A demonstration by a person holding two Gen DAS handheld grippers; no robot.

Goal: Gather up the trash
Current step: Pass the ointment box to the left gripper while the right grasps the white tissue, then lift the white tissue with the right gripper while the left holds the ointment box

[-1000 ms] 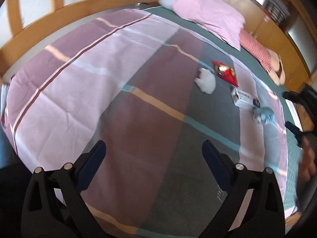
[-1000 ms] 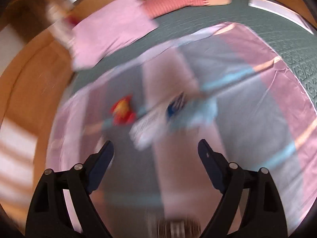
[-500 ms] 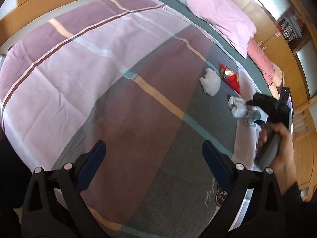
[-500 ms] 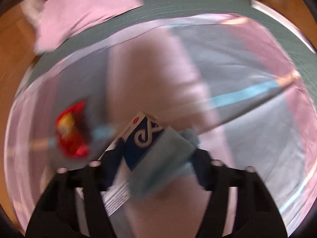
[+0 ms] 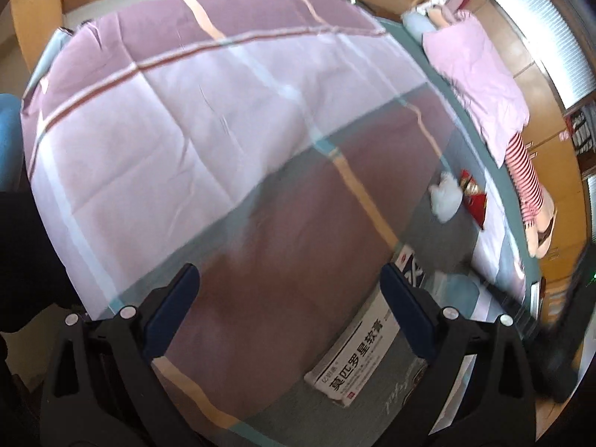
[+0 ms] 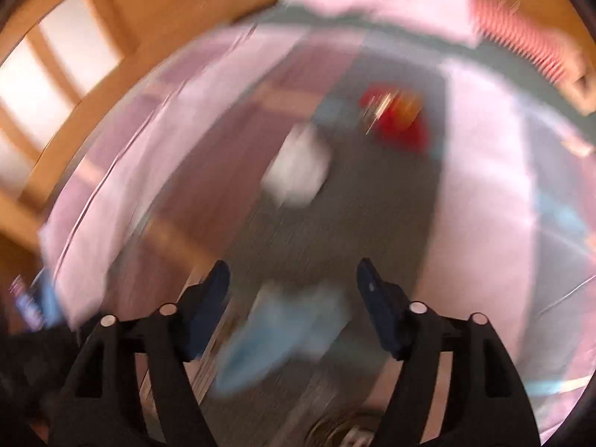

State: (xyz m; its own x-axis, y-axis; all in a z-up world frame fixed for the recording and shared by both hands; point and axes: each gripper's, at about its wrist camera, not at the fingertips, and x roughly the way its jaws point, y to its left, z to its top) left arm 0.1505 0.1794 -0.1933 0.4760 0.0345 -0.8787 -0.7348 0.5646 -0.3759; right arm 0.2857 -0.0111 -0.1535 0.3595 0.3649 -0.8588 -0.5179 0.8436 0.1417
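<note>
Wooden bed rails (image 5: 33,11) frame a checked bedspread (image 5: 193,119) in pink, mauve and grey-green. Over it the left gripper (image 5: 290,290) hangs with its blue-padded fingers (image 5: 175,301) spread wide, nothing between them. Just right of its right finger lies a white ointment box (image 5: 359,354) printed with black Chinese characters, its blue end partly hidden behind that finger, and a pale blue crumpled piece (image 5: 460,290) sits beside the box. Farther out rest a white tissue wad (image 5: 445,197) and a red snack wrapper (image 5: 475,197), close together, with a pink pillow (image 5: 480,82) and a striped soft toy (image 5: 525,175) beyond. The right gripper (image 6: 292,279) – its view smeared by motion – has just been opening; its fingers (image 6: 208,309) stand apart, a blurred blue piece (image 6: 283,339) loose between them, pads not pressing it.
</note>
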